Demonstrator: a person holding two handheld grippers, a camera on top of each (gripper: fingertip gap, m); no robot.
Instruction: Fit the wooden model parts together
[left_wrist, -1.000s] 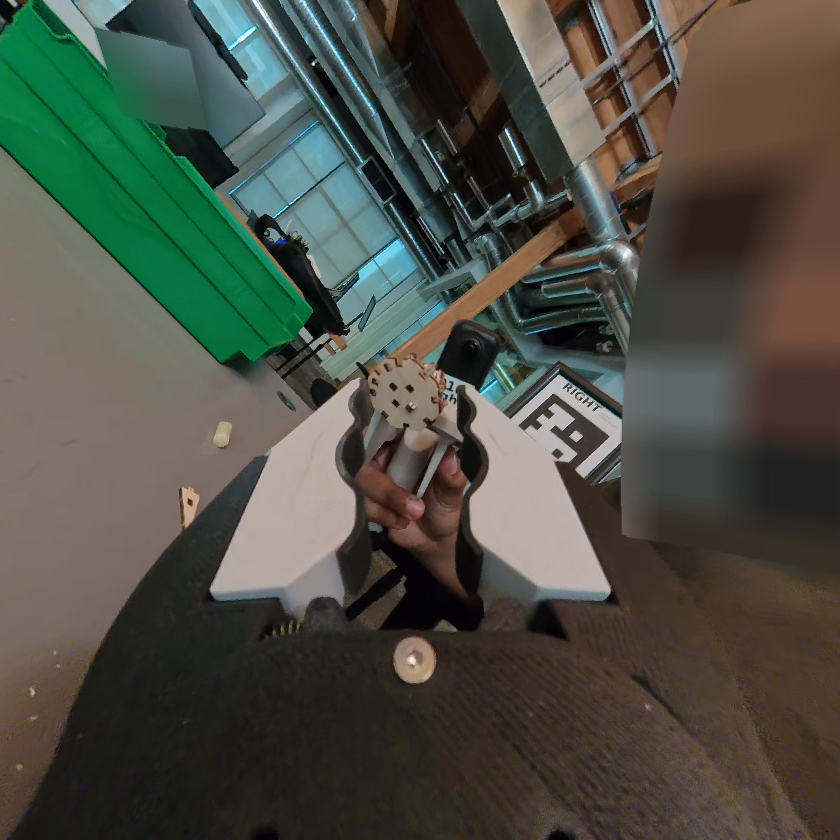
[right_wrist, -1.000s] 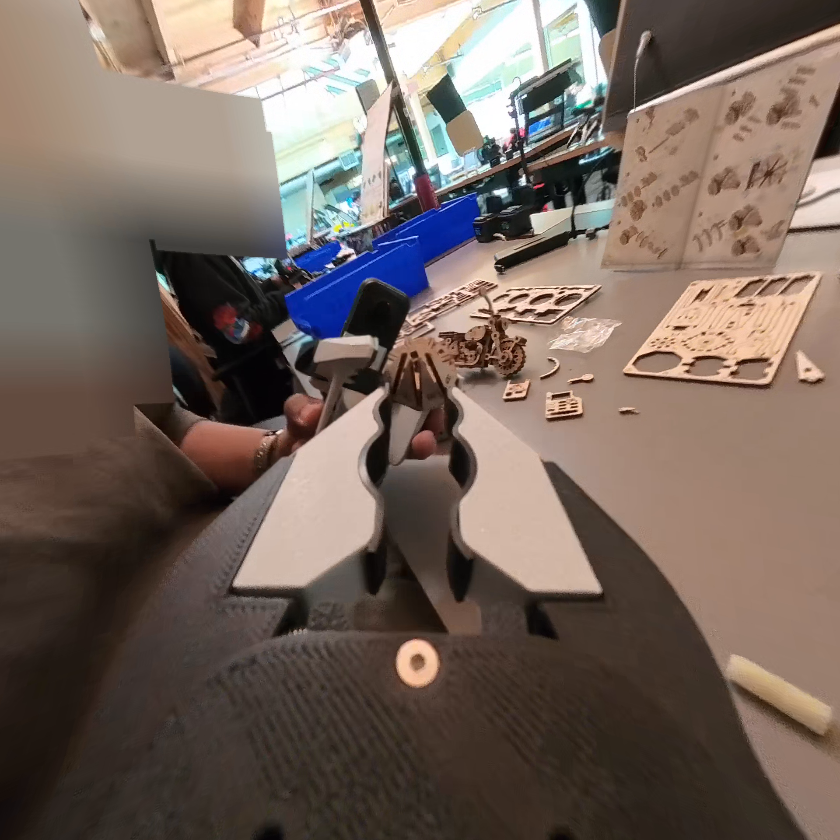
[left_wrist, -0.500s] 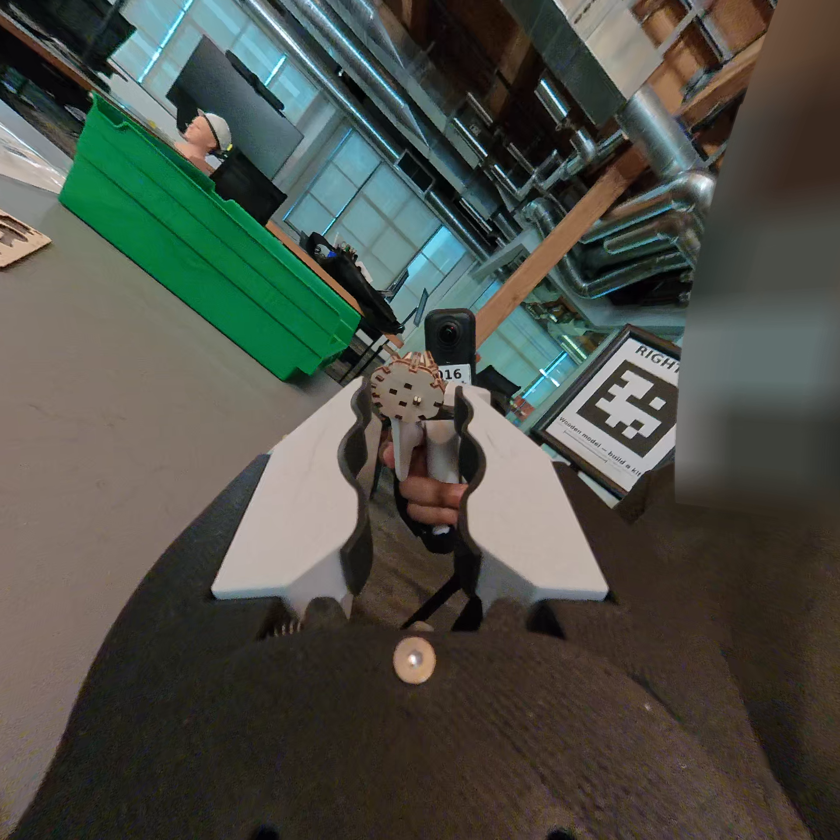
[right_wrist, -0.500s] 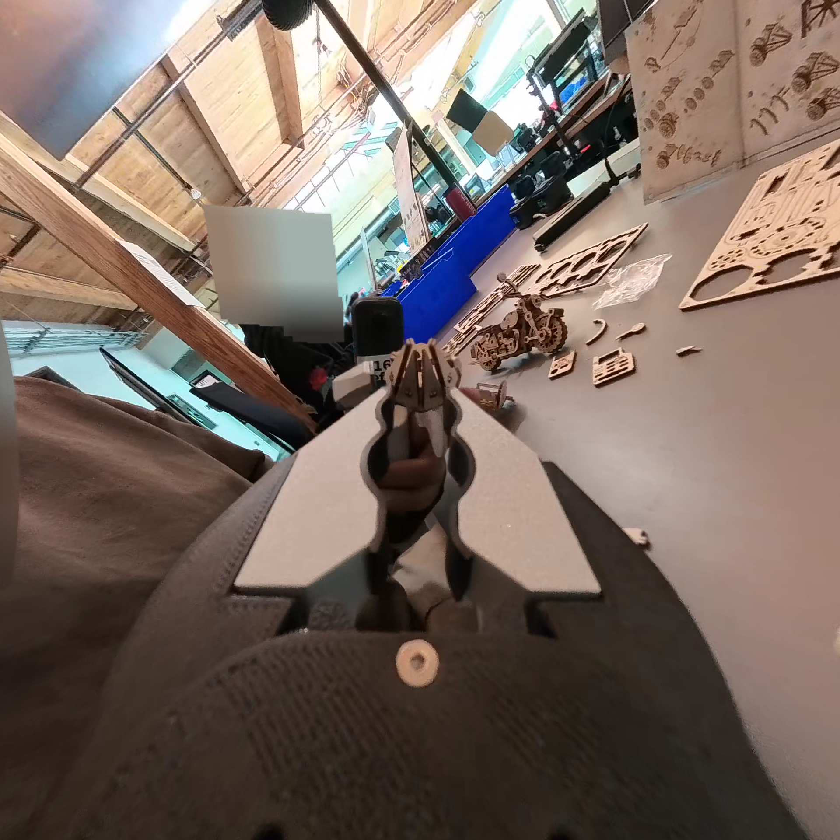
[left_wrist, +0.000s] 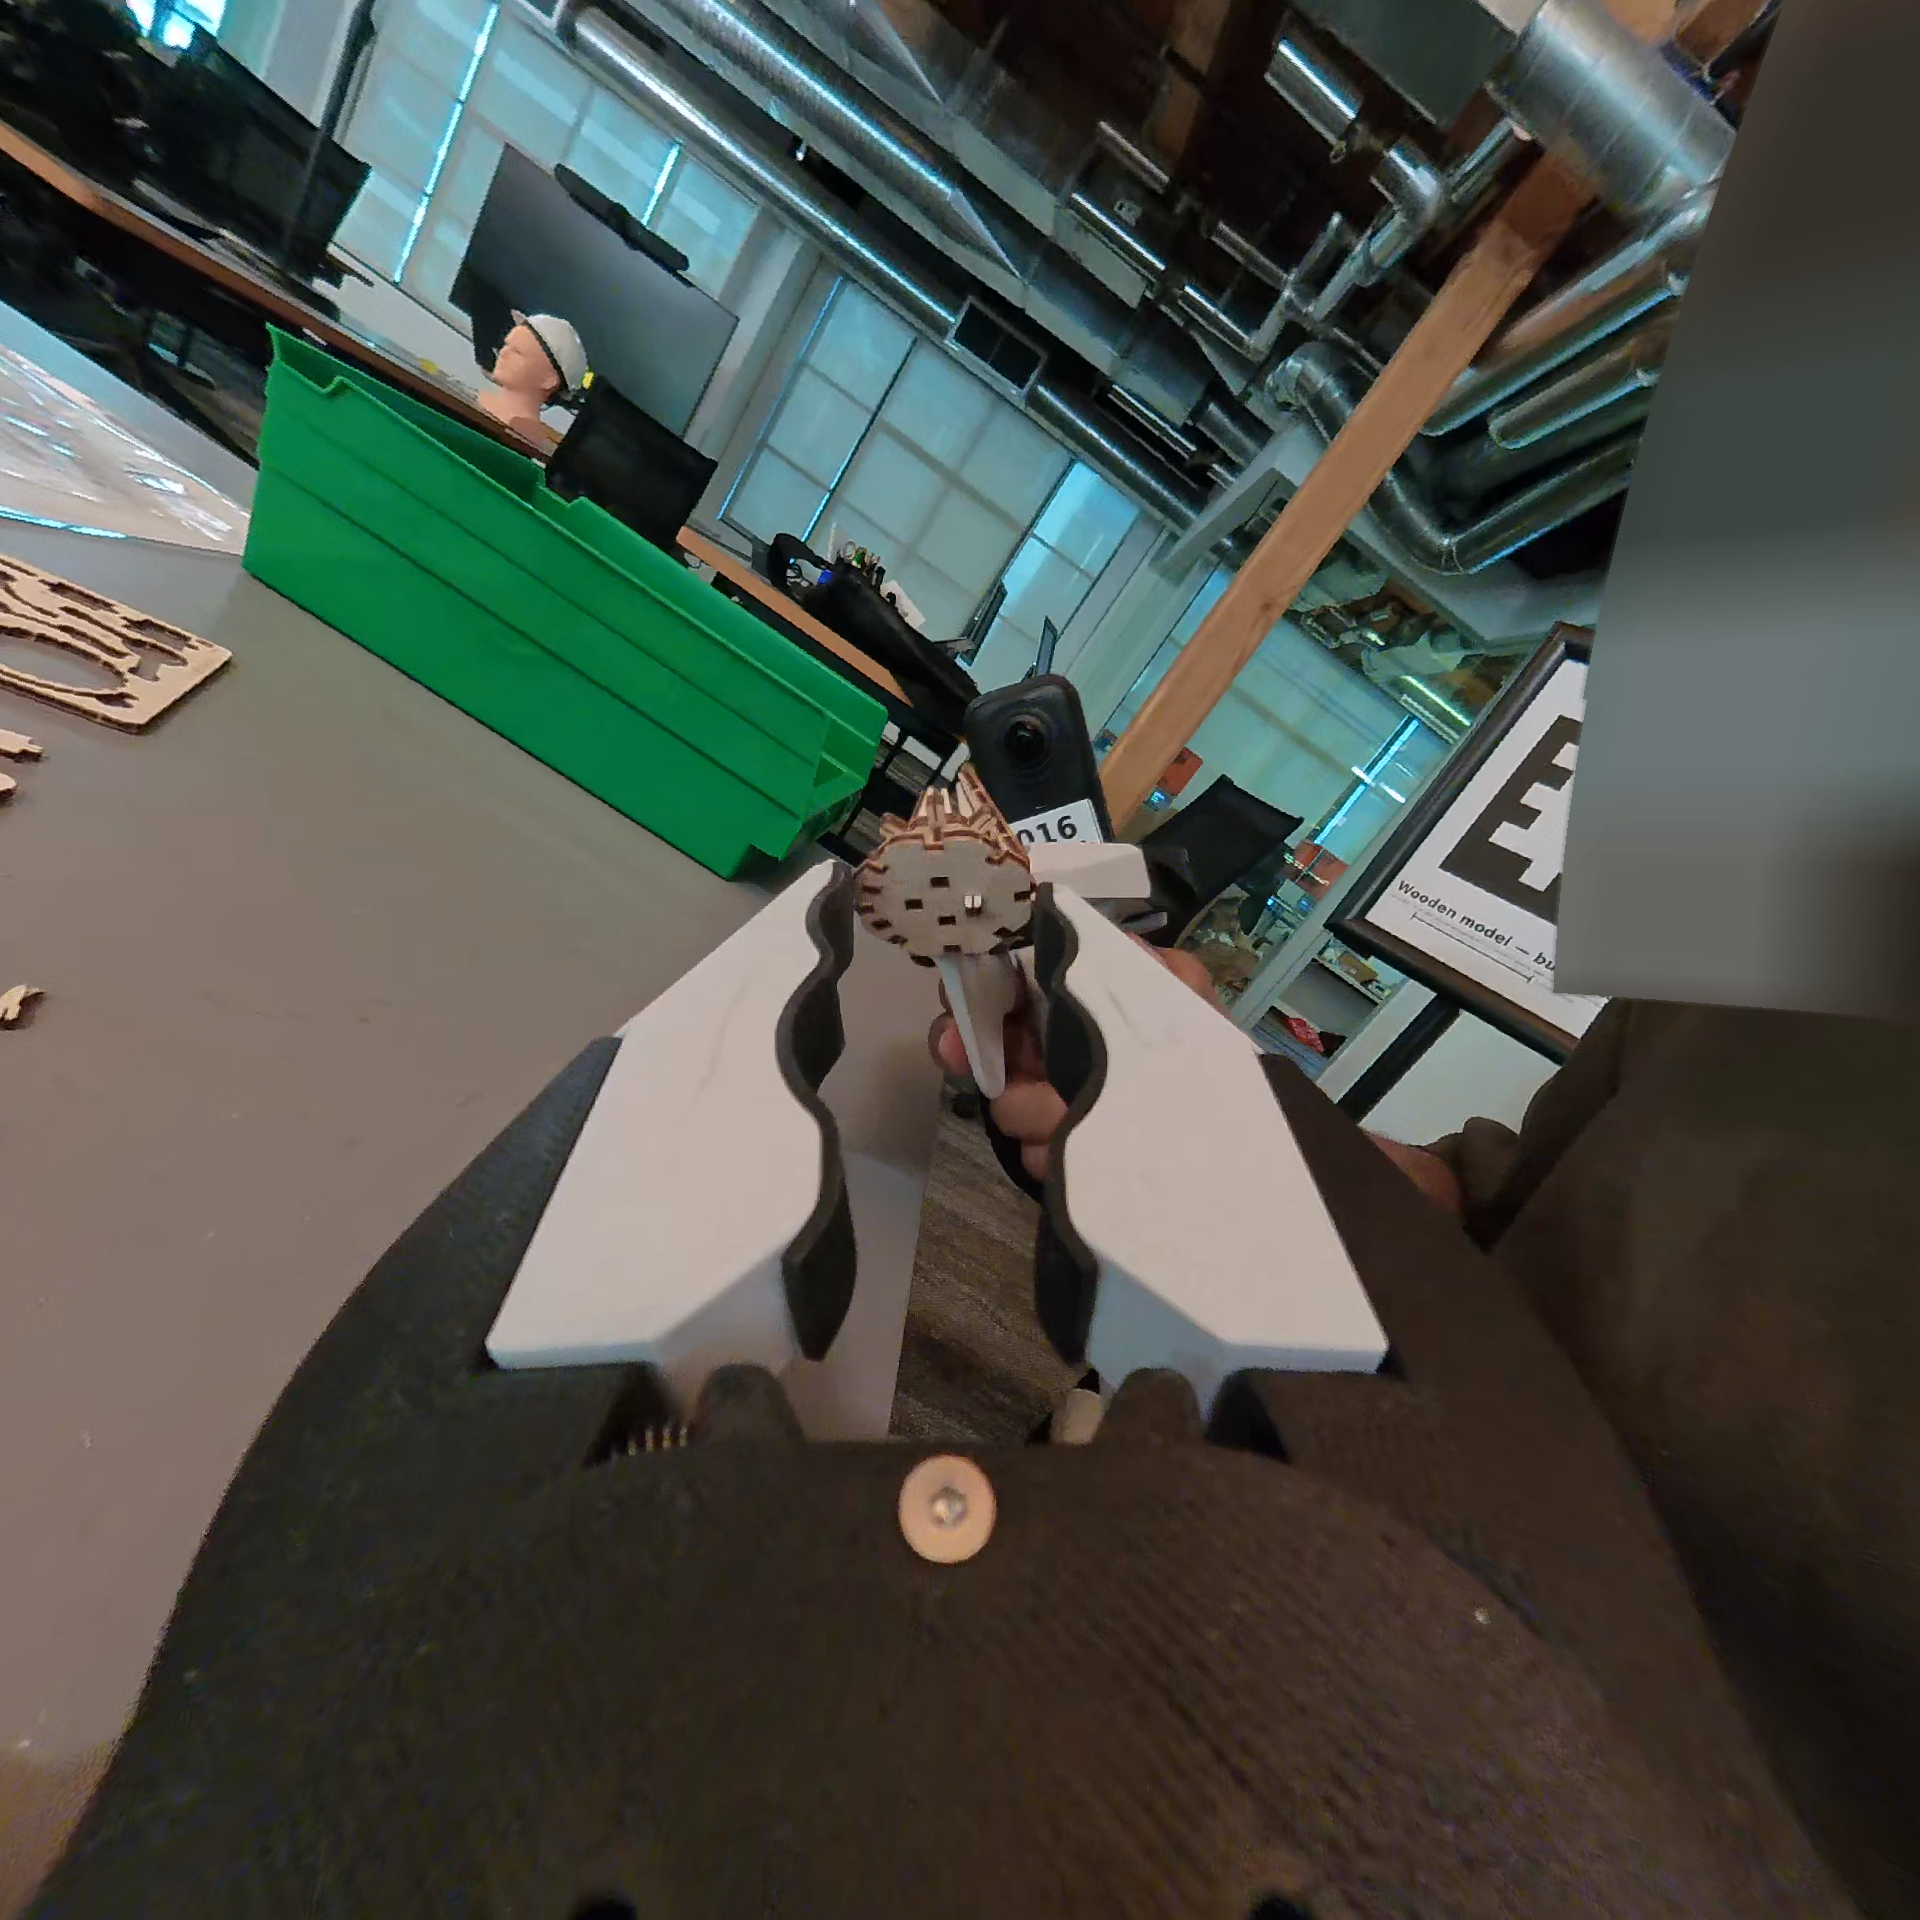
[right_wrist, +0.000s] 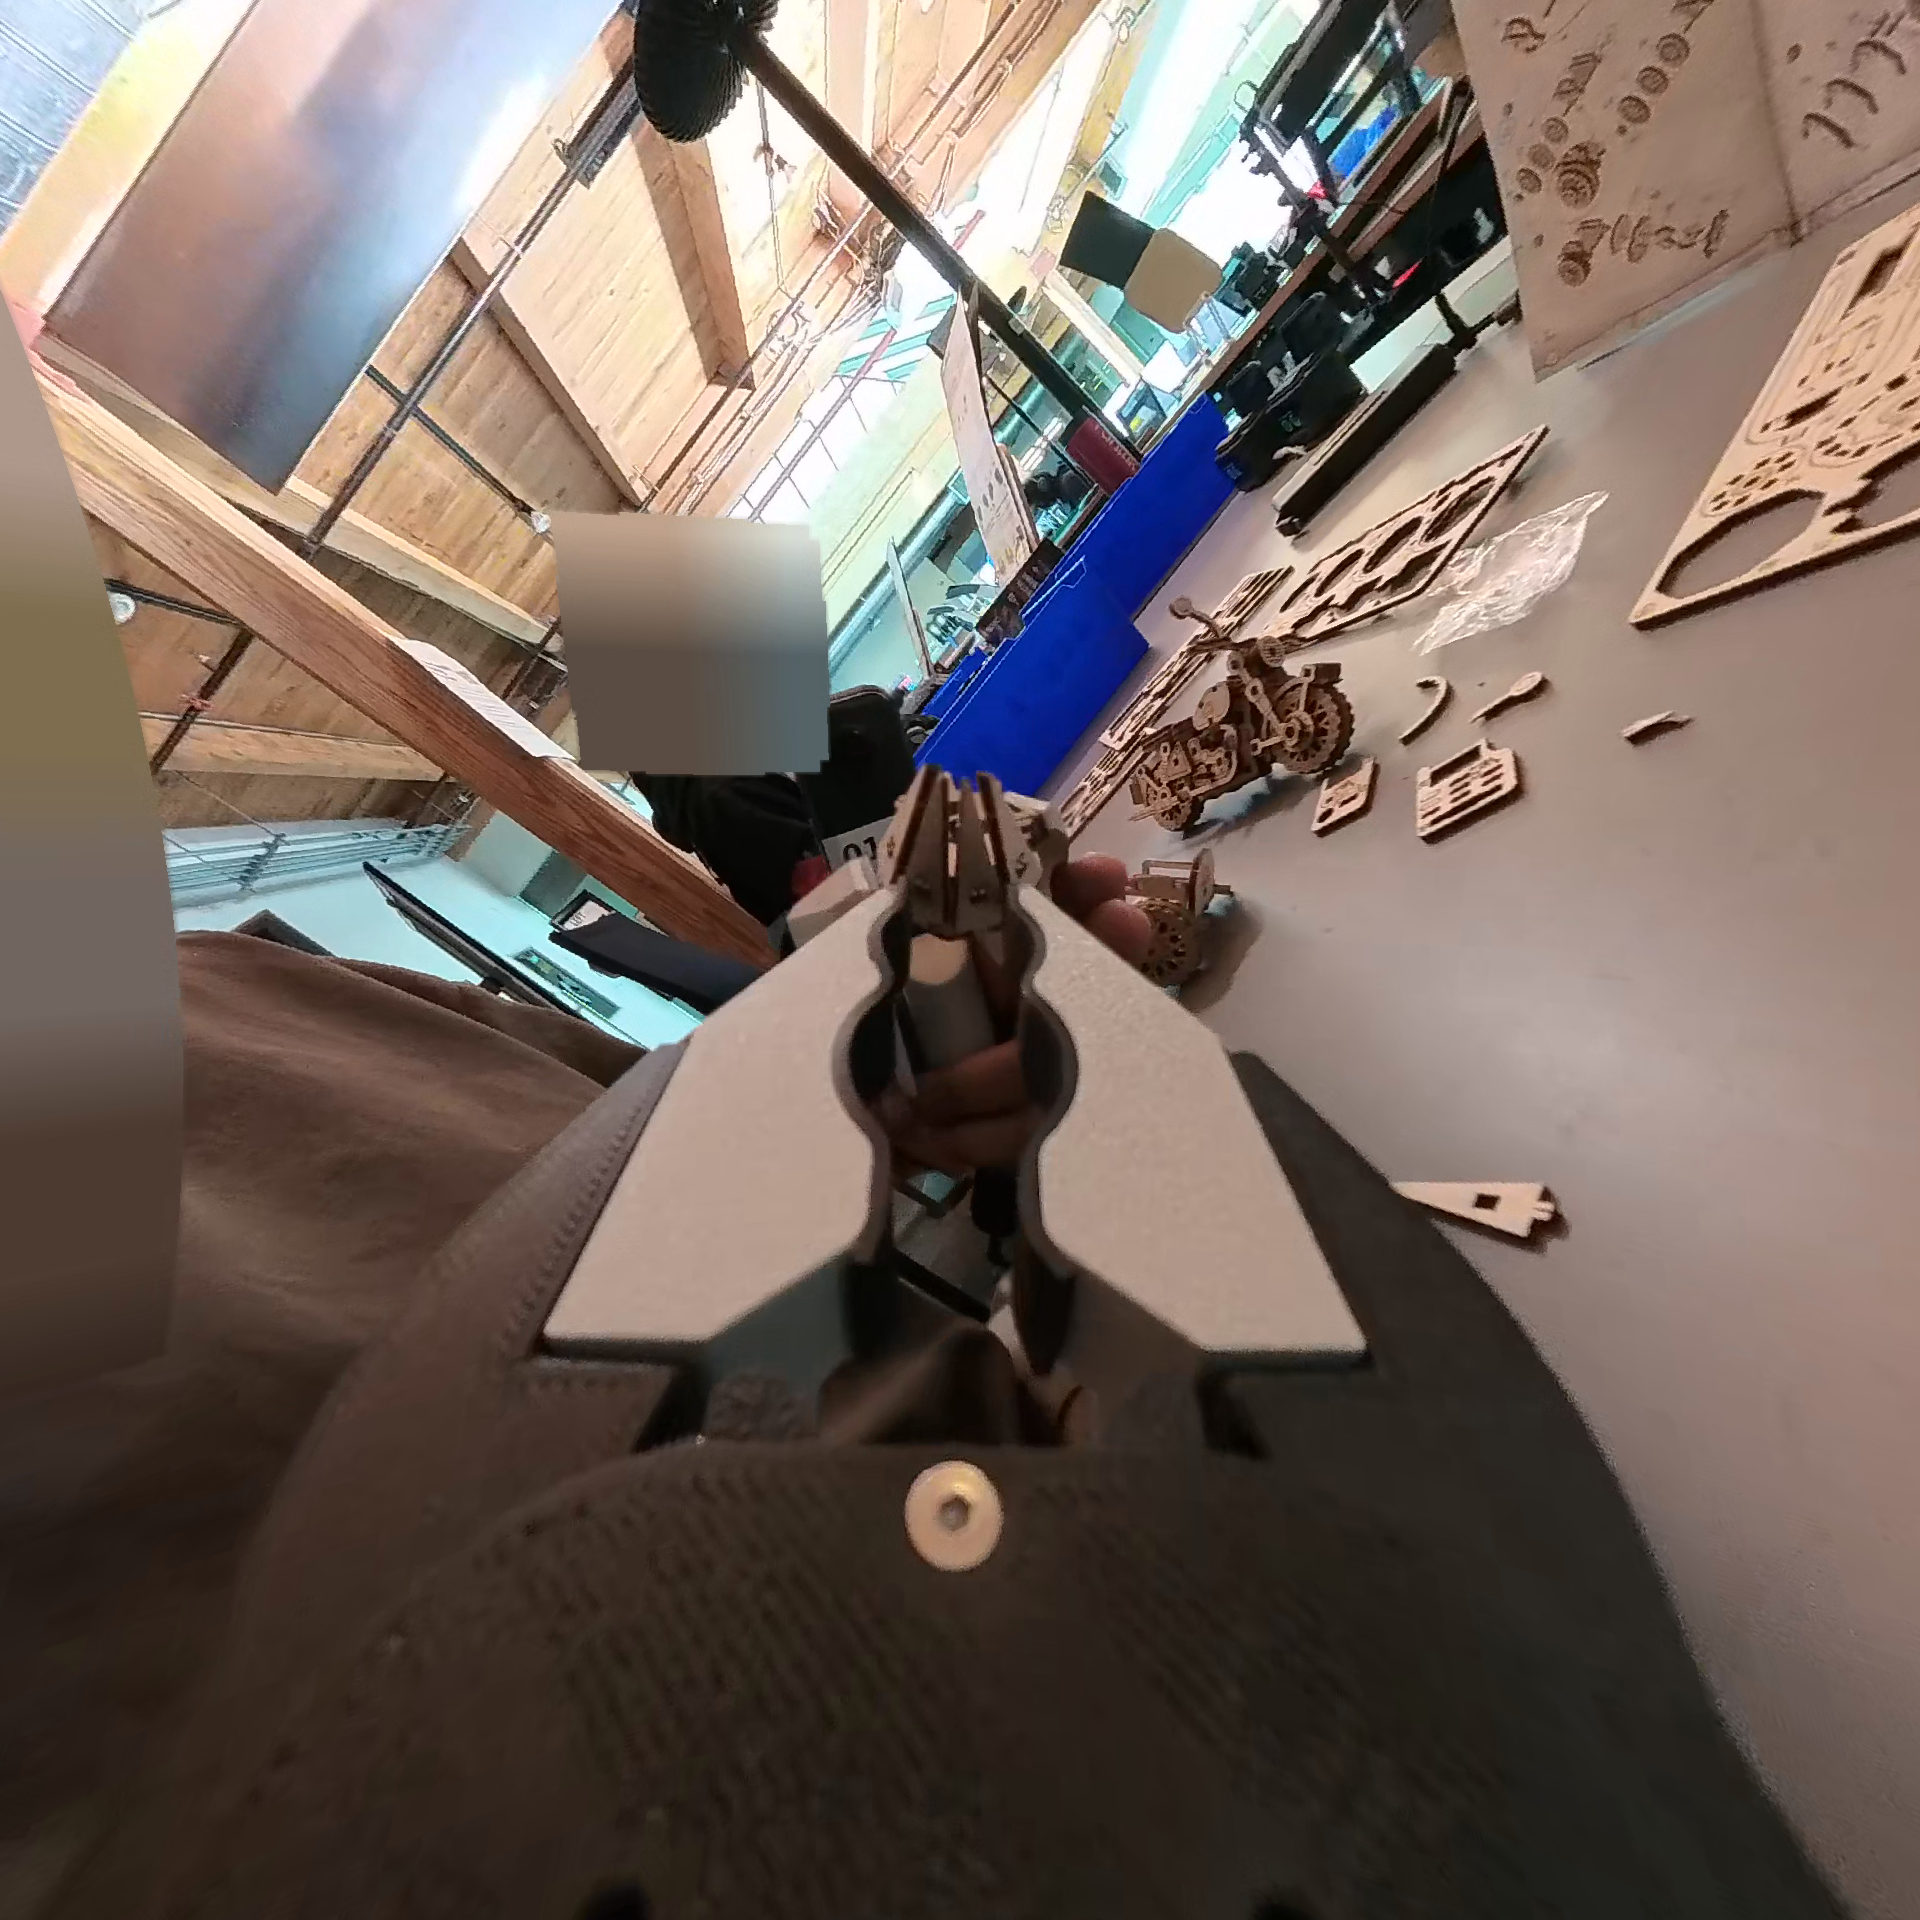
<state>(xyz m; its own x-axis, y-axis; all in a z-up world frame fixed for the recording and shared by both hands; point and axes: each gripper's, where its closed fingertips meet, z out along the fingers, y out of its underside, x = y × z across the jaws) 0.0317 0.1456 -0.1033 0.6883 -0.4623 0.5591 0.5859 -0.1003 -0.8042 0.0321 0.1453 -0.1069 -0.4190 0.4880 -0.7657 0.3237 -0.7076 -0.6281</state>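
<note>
- left wrist view: my left gripper (left_wrist: 943, 920) has its fingers closed partway round a small wooden drum (left_wrist: 943, 902), its round slotted face turned toward the camera and pinched at the tips.
- right wrist view: my right gripper (right_wrist: 954, 906) is nipped tight on the same wooden drum (right_wrist: 951, 847) from the other side, ribs fanning out past the fingertips.
- just behind the drum in both views, a hand (right_wrist: 971, 1101) grips the opposite tool's handle.
- on the grey table (right_wrist: 1558, 987) near the drum sits a small wheeled sub-assembly (right_wrist: 1174, 914); farther off stand a finished wooden motorcycle (right_wrist: 1242, 732), loose cut pieces and punched-out sheets (right_wrist: 1787, 447).
- farthest in the left wrist view, a green bin (left_wrist: 540, 613) lies across the table.
</note>
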